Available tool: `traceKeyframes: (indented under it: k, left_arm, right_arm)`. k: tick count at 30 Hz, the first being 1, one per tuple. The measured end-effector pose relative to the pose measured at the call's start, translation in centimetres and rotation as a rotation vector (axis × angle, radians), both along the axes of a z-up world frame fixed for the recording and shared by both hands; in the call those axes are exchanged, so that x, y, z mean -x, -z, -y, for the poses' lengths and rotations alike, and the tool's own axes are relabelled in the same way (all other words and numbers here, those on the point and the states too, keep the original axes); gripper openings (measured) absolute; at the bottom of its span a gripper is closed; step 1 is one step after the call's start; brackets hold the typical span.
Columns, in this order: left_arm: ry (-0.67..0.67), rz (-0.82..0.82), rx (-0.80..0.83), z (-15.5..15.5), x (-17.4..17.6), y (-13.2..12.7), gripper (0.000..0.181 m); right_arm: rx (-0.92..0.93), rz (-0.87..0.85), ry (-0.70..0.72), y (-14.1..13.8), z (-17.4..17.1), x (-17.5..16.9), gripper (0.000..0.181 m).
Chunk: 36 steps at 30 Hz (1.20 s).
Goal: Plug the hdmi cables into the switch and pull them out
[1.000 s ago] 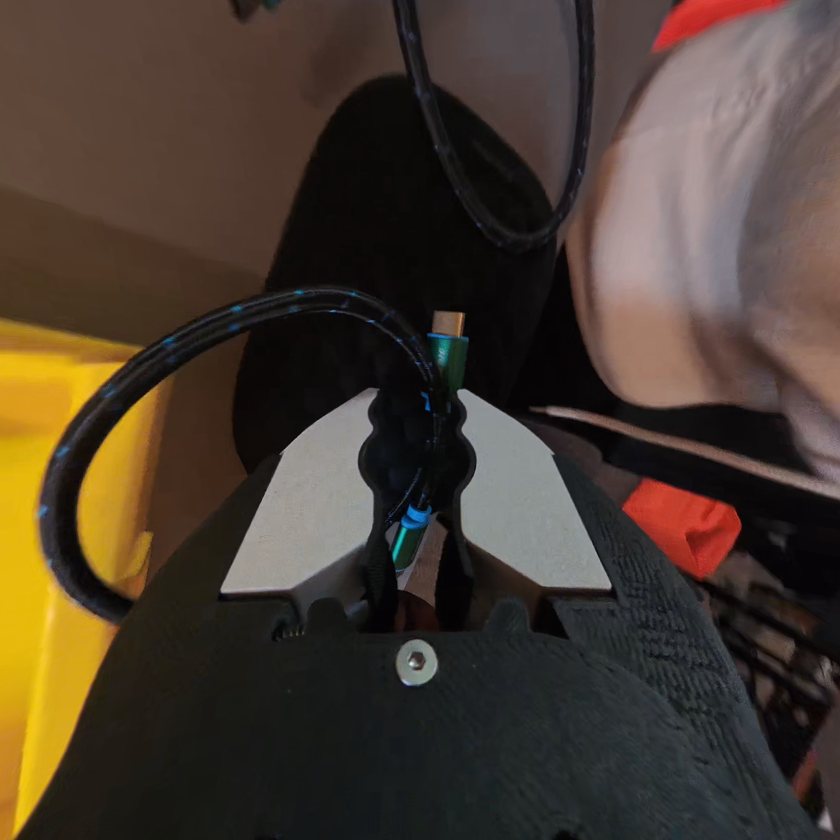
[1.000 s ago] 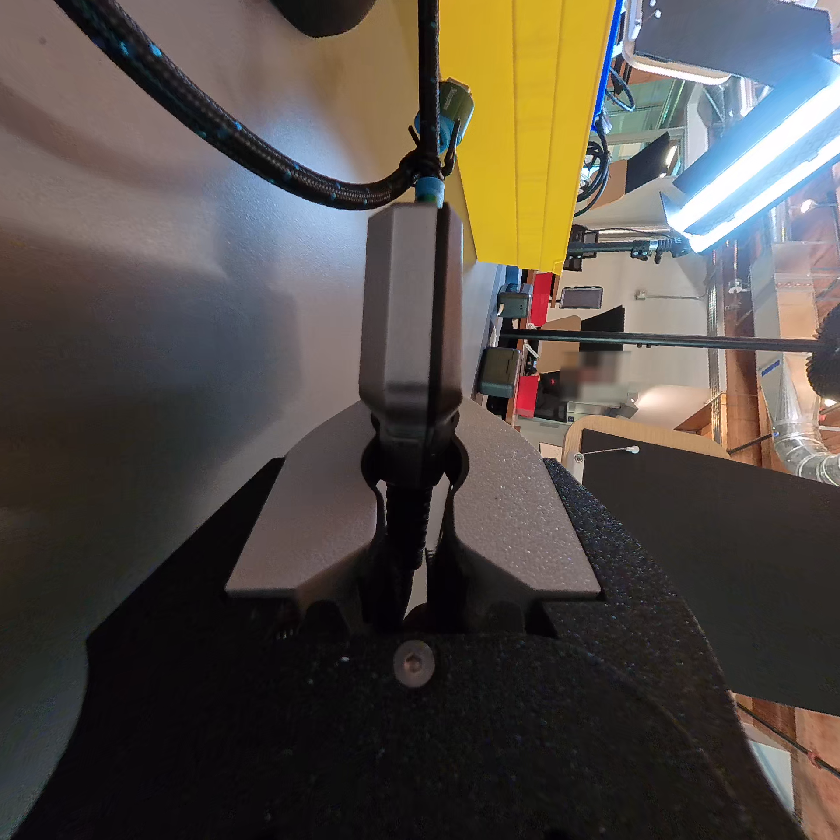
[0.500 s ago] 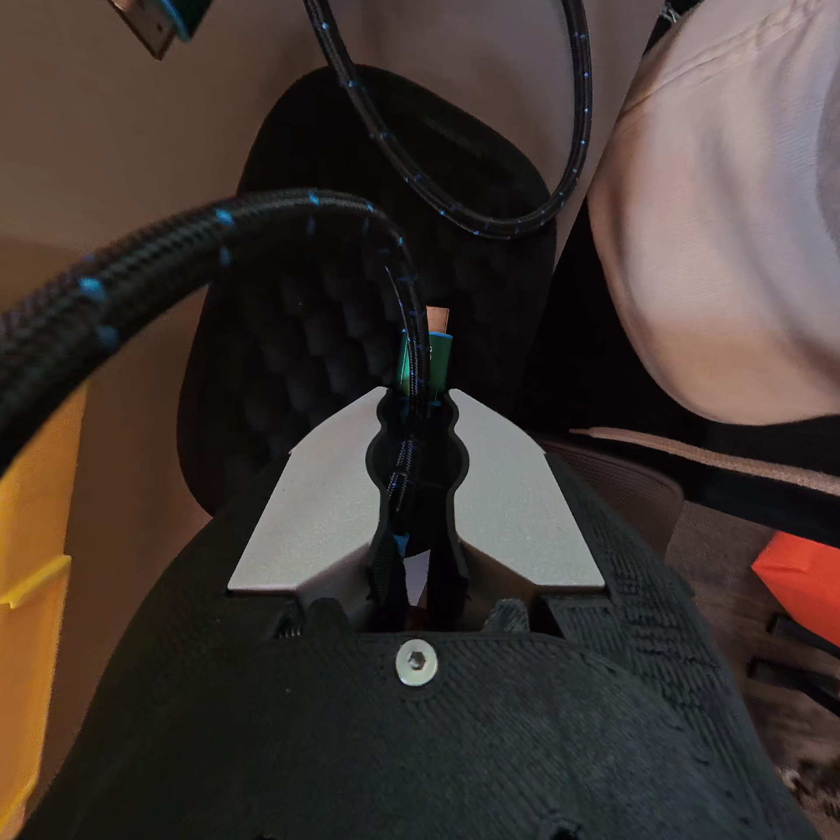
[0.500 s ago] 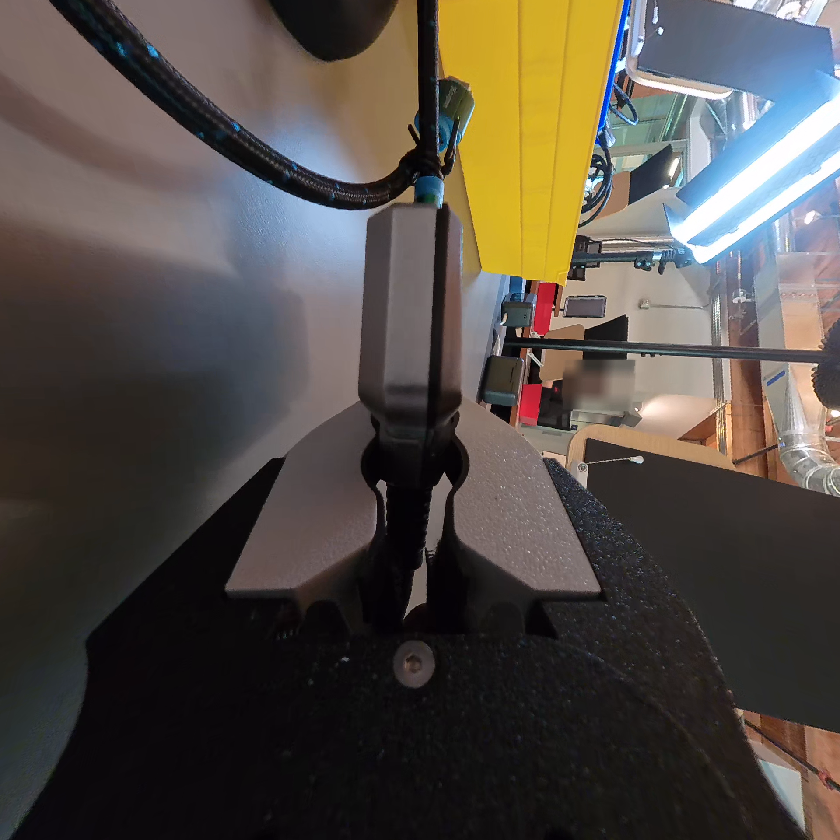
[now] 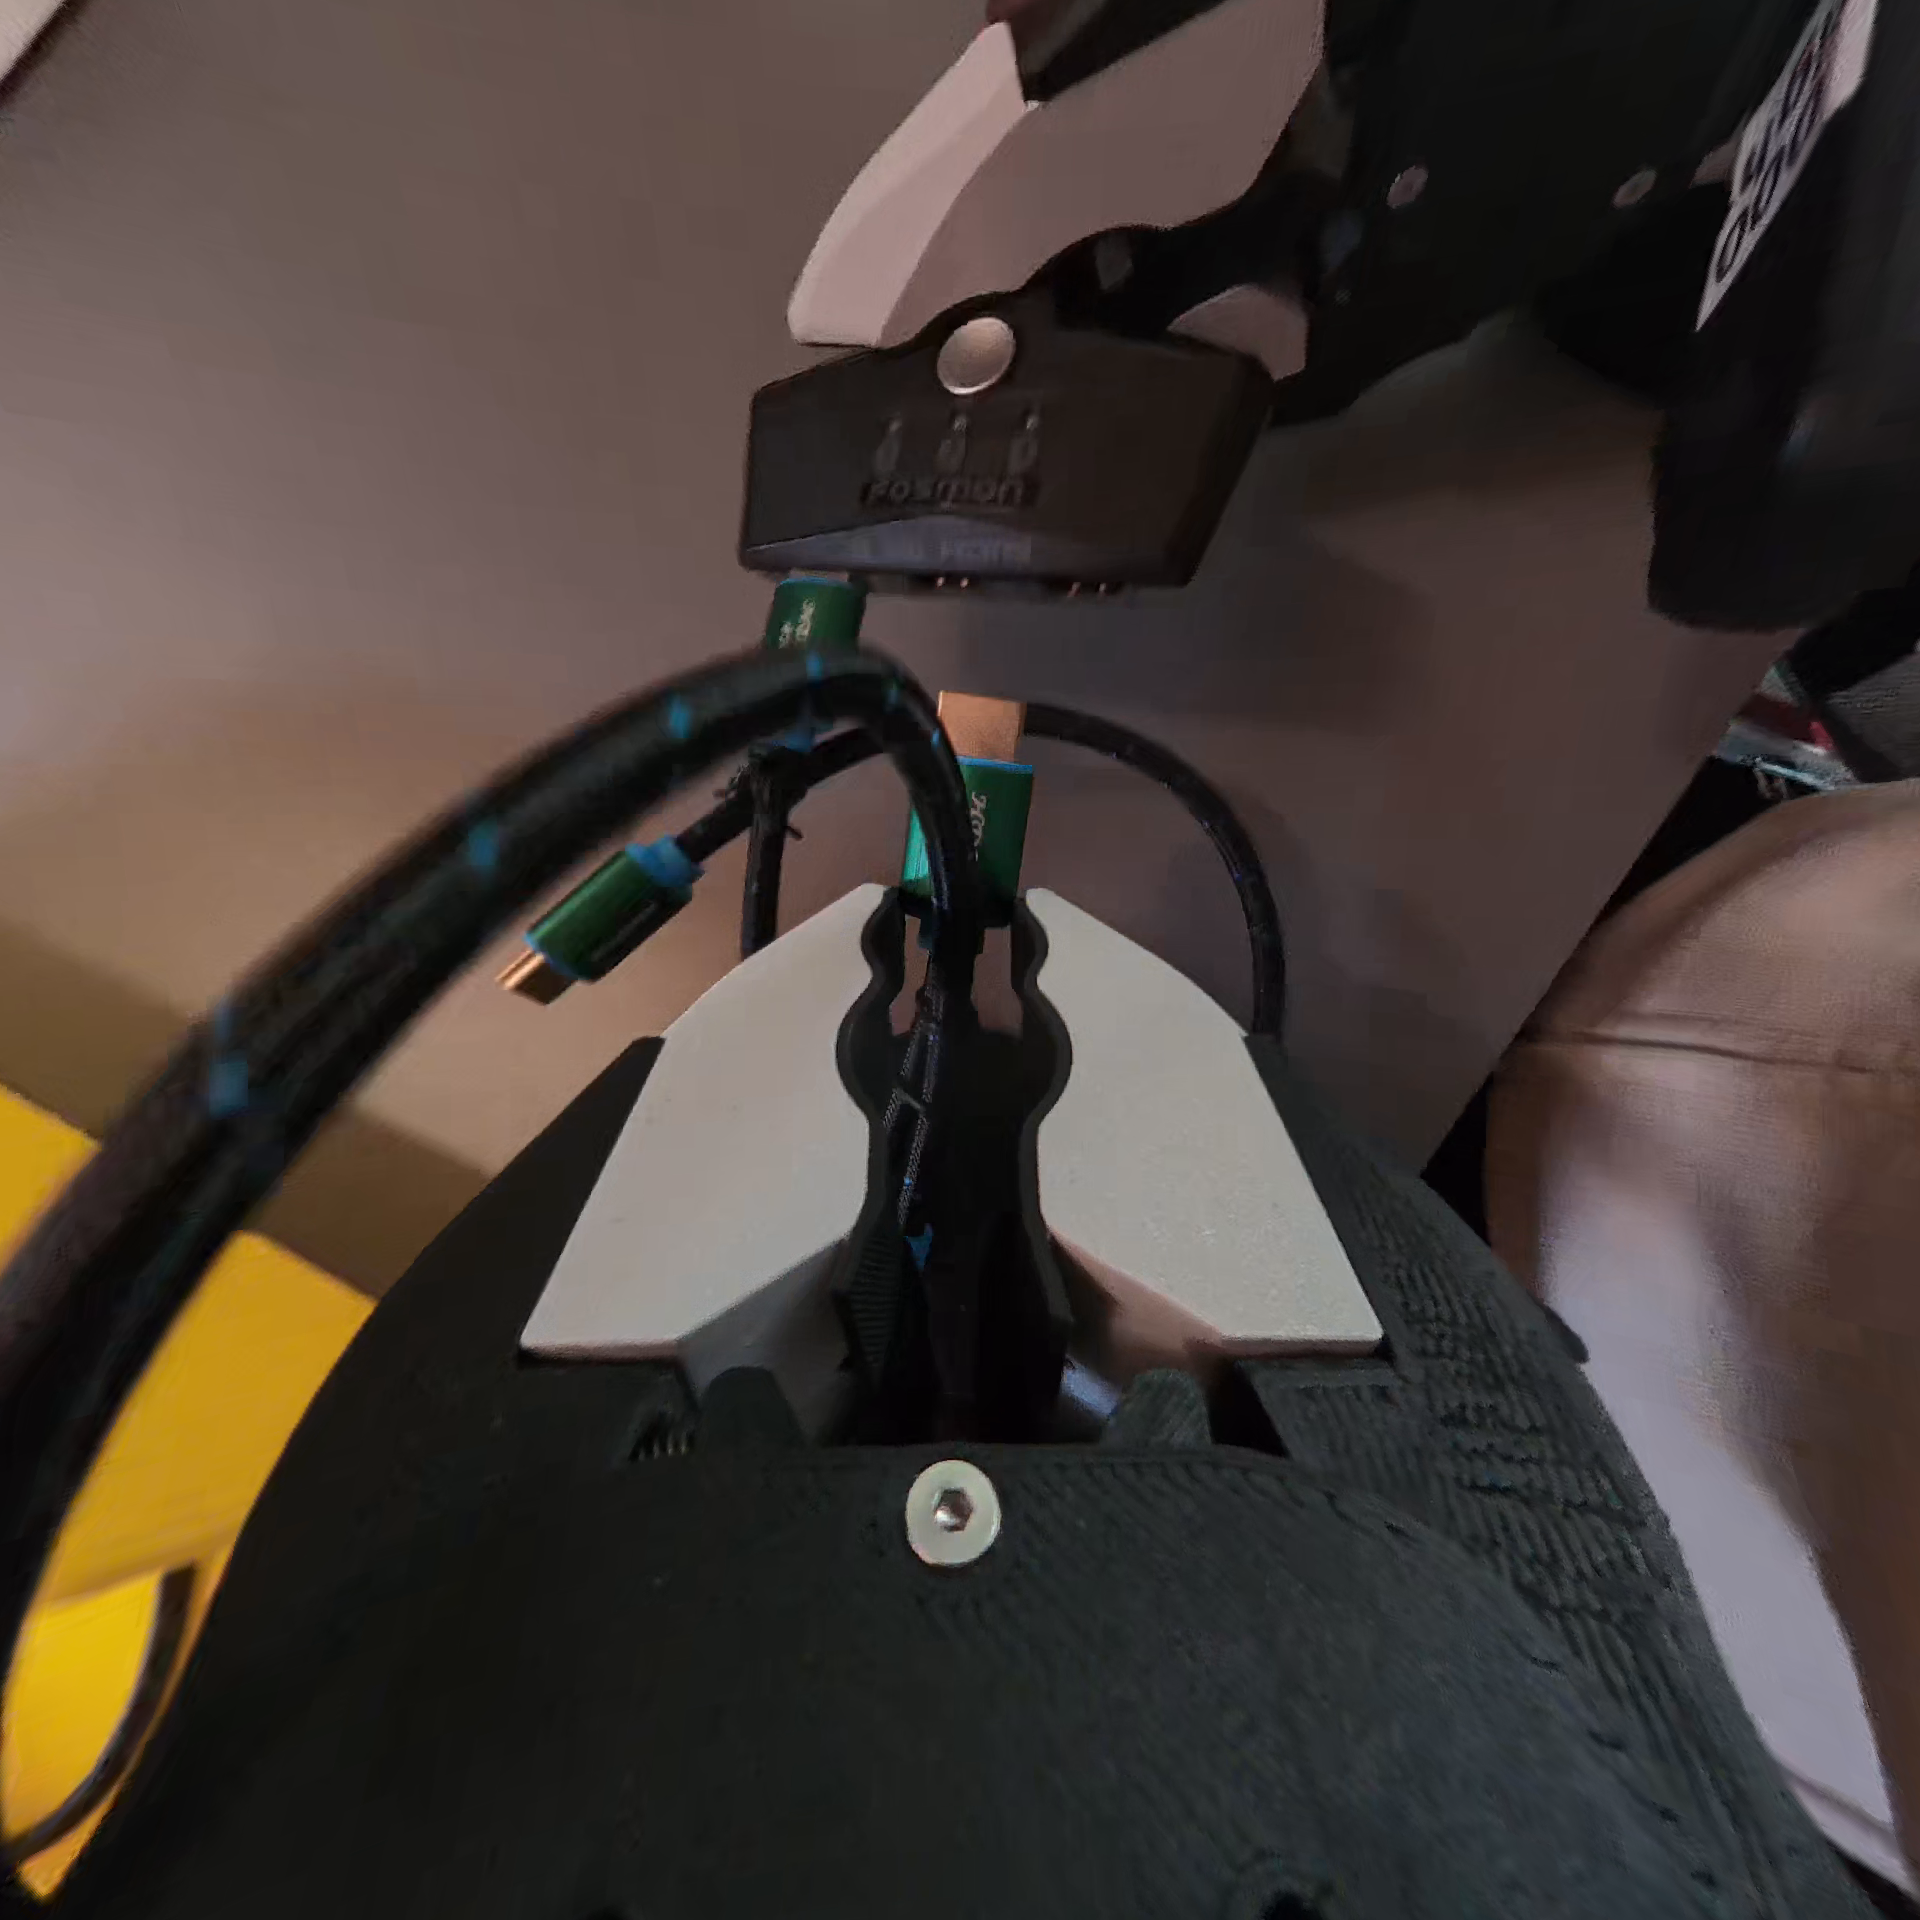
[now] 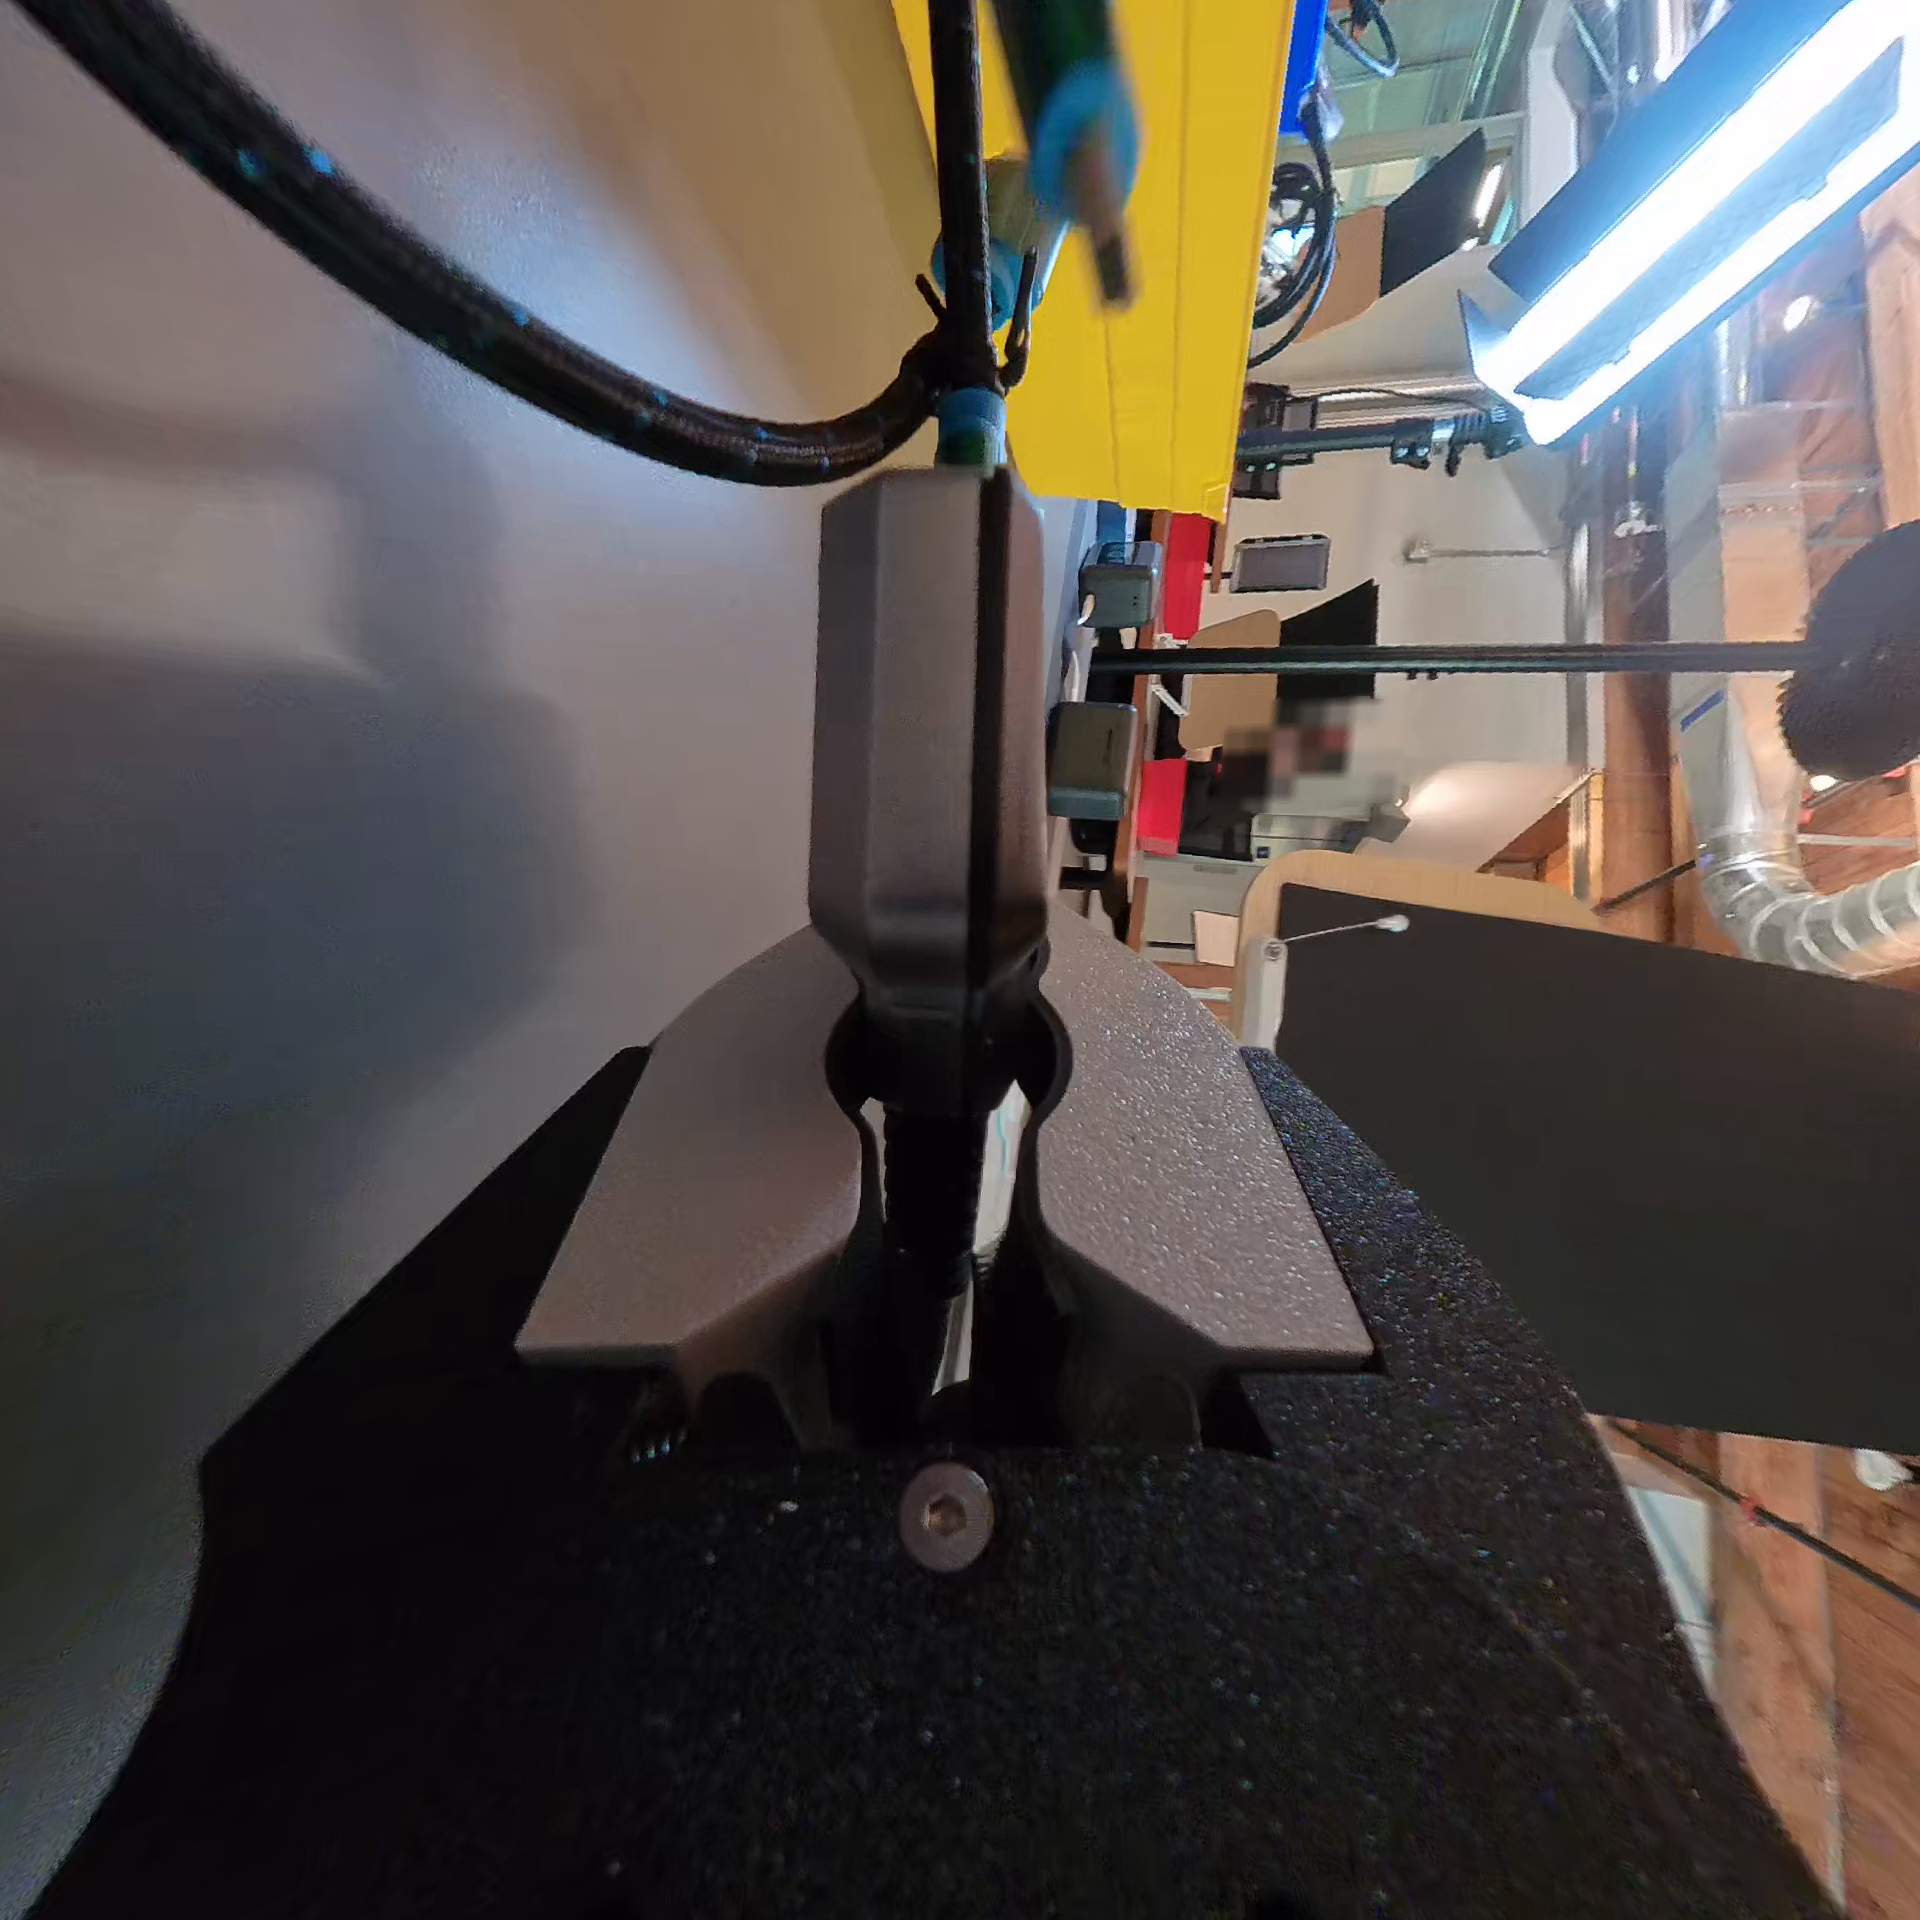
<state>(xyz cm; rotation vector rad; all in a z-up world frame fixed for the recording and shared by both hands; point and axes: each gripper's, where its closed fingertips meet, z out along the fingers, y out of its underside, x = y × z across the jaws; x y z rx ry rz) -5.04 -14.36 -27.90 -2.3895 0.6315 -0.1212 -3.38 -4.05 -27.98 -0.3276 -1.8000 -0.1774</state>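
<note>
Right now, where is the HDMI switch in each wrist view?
Left wrist view: switch upper centre, face-on, ports toward the camera.
Right wrist view: switch centre, edge-on, clamped in the right hand-held gripper.
Shared landmark: green plug seated in the switch.

The left gripper (image 5: 961, 920) points forward and slightly up, its two pale fingers (image 5: 748, 1122) drawn close together with only a narrow slot between them, clamped on a green HDMI plug (image 5: 971, 821) whose gold tip juts past the fingertips. The right gripper (image 6: 935, 997) is rolled onto its side, its jaws pressed in on the narrow end of a dark switch (image 6: 914, 717), which stands out beyond its fingers (image 6: 1174, 1174). In the left wrist view, the right gripper appears farther off at the top, facing the left one with the switch between them.
</note>
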Motion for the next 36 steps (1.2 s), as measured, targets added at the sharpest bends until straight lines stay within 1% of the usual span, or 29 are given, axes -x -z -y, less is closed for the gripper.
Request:
traceKeyframes:
  k: [5, 12, 15, 23, 28, 33, 36]
  left_arm:
    - [0.008, 0.129, 0.065, -1.3, -0.9, 1.4, 0.020]
    - [0.001, 0.186, 0.049, -1.5, -0.6, 1.8, 0.020]
    - [-0.010, 0.222, 0.011, -1.7, -0.3, 1.3, 0.020]
    - [0.010, 0.159, 0.035, -1.5, -0.1, 2.5, 0.020]
    - [0.095, 0.080, 0.026, -1.3, -0.1, 2.9, 0.019]
    - [0.108, 0.141, 0.024, -1.4, -0.3, 2.7, 0.019]
    - [0.075, 0.124, 0.073, -1.3, -0.1, 3.3, 0.019]
  right_arm:
    - [-0.051, -0.039, -0.035, -0.7, 1.0, 0.3, 0.023]
    - [-0.121, -0.022, -0.024, -0.3, 0.8, 0.6, 0.023]
    - [-0.116, -0.019, -0.027, 0.0, 0.8, 0.6, 0.023]
    - [-0.111, 0.004, -0.048, 0.7, 1.2, 0.9, 0.023]
    - [-0.133, 0.018, -0.062, 1.0, 1.4, 0.9, 0.023]
    - [-0.103, 0.014, -0.070, 0.9, 1.5, 0.7, 0.023]
    - [-0.126, 0.028, -0.067, 1.1, 1.7, 0.8, 0.022]
